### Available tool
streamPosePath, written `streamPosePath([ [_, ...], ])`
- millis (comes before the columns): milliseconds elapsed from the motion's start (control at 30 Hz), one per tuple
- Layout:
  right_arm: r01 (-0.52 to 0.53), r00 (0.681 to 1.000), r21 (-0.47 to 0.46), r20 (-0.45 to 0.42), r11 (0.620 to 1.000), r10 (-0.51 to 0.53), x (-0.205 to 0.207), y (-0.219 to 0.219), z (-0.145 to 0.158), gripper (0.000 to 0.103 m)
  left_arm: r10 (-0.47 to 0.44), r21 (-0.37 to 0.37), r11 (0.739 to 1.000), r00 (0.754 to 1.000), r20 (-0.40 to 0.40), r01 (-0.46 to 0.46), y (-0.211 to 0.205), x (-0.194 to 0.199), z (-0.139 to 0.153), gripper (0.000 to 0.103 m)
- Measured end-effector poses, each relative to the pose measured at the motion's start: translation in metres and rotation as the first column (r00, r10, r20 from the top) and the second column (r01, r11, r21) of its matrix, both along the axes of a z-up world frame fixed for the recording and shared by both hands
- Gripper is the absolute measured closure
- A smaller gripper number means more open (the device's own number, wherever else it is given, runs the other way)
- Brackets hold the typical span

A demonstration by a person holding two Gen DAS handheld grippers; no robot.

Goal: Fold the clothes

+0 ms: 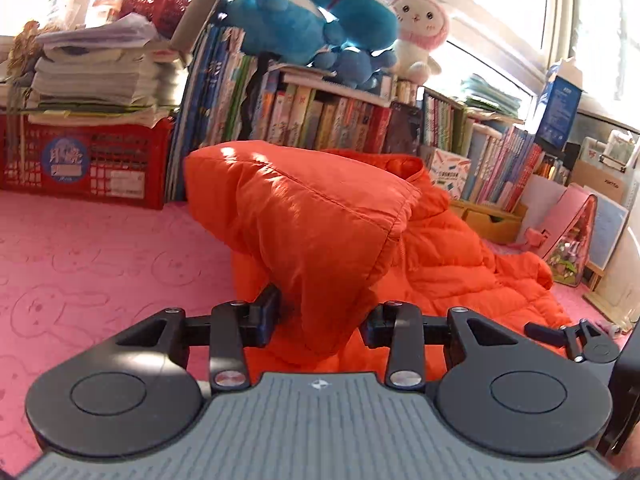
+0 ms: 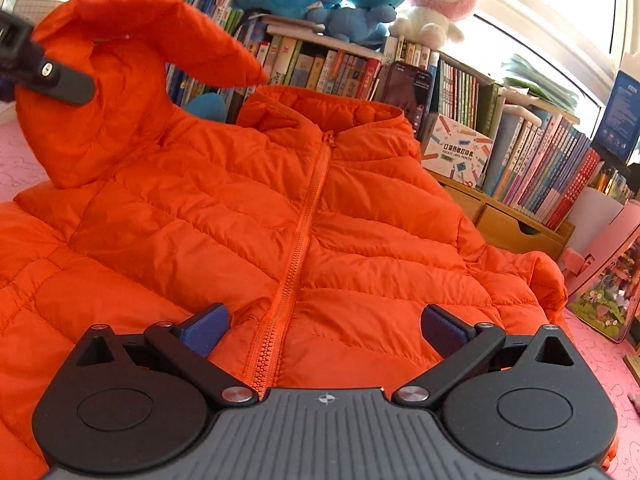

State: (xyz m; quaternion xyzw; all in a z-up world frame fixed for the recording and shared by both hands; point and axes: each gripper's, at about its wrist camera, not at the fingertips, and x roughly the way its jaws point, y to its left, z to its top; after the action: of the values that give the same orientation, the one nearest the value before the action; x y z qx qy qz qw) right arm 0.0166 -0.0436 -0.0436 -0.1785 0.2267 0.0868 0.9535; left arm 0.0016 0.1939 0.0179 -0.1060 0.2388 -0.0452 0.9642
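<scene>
While the sleeve hung lifted: fold looked underway, stage unclear.
Jacket [image 2: 320, 216]: orange puffer, zipped, front up on pink mat [image 1: 92, 248], collar twd bookshelf [image 2: 532, 168].
Left tool [image 1: 320, 316]: clamped on sleeve [image 1: 304, 224], raised, prob. to swing it across the chest.
Right tool [image 2: 324, 330]: wide, holding nothing, over zip nr hem.
Views: right shows whole front; left shows only sleeve bulk.

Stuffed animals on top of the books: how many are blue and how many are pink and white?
Blue stuffed animals: 2, a big one in front and another behind it.
Pink and white stuffed animals: 1, a bunny.
Total: 3.
The blue ones are piled close together, so a third blue one could be hidden among them.
</scene>
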Motion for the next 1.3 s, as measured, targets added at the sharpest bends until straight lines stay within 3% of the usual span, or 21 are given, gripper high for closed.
streamPosePath([
  [67,-0.002,1.0,-0.004,0.0,1.0,0.002,0.0,0.0,0.0,0.0,0.108,0.042,0.994,0.99,-0.087,-0.104,0.013,-0.005,-0.016,0.065],
  [167,-0.006,1.0,-0.015,0.002,1.0,0.006,0.0,0.001,0.0,0.0,0.303,0.106,0.952,0.933,-0.194,-0.287,0.042,-0.014,-0.034,0.065],
  [200,-0.007,1.0,-0.017,0.0,1.0,0.007,0.001,0.002,0.0,0.0,0.35,0.109,0.936,0.914,-0.204,-0.334,0.052,-0.02,-0.037,0.065],
  [300,-0.01,1.0,-0.017,-0.007,1.0,0.01,0.002,0.002,0.0,0.0,0.4,0.08,0.917,0.904,-0.153,-0.392,0.064,-0.04,-0.025,0.065],
  [367,-0.011,1.0,-0.017,-0.011,1.0,0.011,0.003,0.002,0.0,0.0,0.368,0.123,0.925,0.928,-0.055,-0.36,0.05,-0.047,-0.007,0.054],
  [433,-0.013,1.0,-0.022,-0.014,1.0,0.012,0.003,0.003,0.0,0.0,0.336,0.209,0.915,0.939,0.074,-0.344,0.022,-0.049,0.012,0.009],
  [467,-0.013,1.0,-0.025,-0.016,1.0,0.013,0.003,0.003,-0.001,0.0,0.299,0.26,0.908,0.943,0.143,-0.327,0.003,-0.044,0.019,0.003],
  [533,-0.013,1.0,-0.031,-0.015,0.999,0.013,0.003,0.004,-0.001,0.0,0.212,0.361,0.882,0.94,0.266,-0.301,-0.036,-0.032,0.032,0.0],
  [667,-0.012,1.0,-0.04,-0.014,0.999,0.011,0.003,0.005,-0.002,0.0,0.11,0.556,0.806,0.974,0.199,-0.205,-0.075,0.038,0.017,0.0],
  [733,-0.011,1.0,-0.041,-0.016,0.999,0.011,0.003,0.005,-0.002,0.0,0.24,0.64,0.724,0.964,0.114,-0.257,-0.052,0.078,0.0,0.014],
  [767,-0.011,1.0,-0.04,-0.017,0.999,0.011,0.004,0.005,-0.002,0.0,0.309,0.676,0.682,0.948,0.079,-0.279,-0.038,0.097,-0.007,0.016],
  [800,-0.012,1.0,-0.037,-0.018,0.999,0.011,0.004,0.004,-0.002,0.0,0.402,0.659,0.671,0.914,0.062,-0.34,-0.008,0.106,-0.005,0.016],
  [867,-0.012,1.0,-0.031,-0.021,0.999,0.011,0.004,0.003,-0.002,0.0,0.617,0.581,0.624,0.786,0.045,-0.523,0.058,0.107,0.009,0.02],
  [1033,-0.016,0.999,-0.026,-0.032,1.0,0.015,0.006,0.002,-0.002,0.0,0.802,0.474,0.5,0.594,0.061,-0.725,0.157,0.062,0.029,0.028],
  [1167,-0.017,0.999,-0.023,-0.035,1.0,0.016,0.005,0.002,-0.001,0.0,0.774,0.274,0.625,0.625,-0.097,-0.731,0.175,0.025,0.009,0.02],
  [1233,-0.017,0.999,-0.026,-0.034,1.0,0.017,0.005,0.002,-0.001,0.0,0.745,0.163,0.667,0.645,-0.171,-0.727,0.184,0.006,-0.001,0.011],
  [1300,-0.018,0.999,-0.03,-0.034,0.999,0.017,0.005,0.003,-0.001,0.0,0.706,0.048,0.695,0.667,-0.24,-0.718,0.193,-0.012,-0.011,0.011],
])
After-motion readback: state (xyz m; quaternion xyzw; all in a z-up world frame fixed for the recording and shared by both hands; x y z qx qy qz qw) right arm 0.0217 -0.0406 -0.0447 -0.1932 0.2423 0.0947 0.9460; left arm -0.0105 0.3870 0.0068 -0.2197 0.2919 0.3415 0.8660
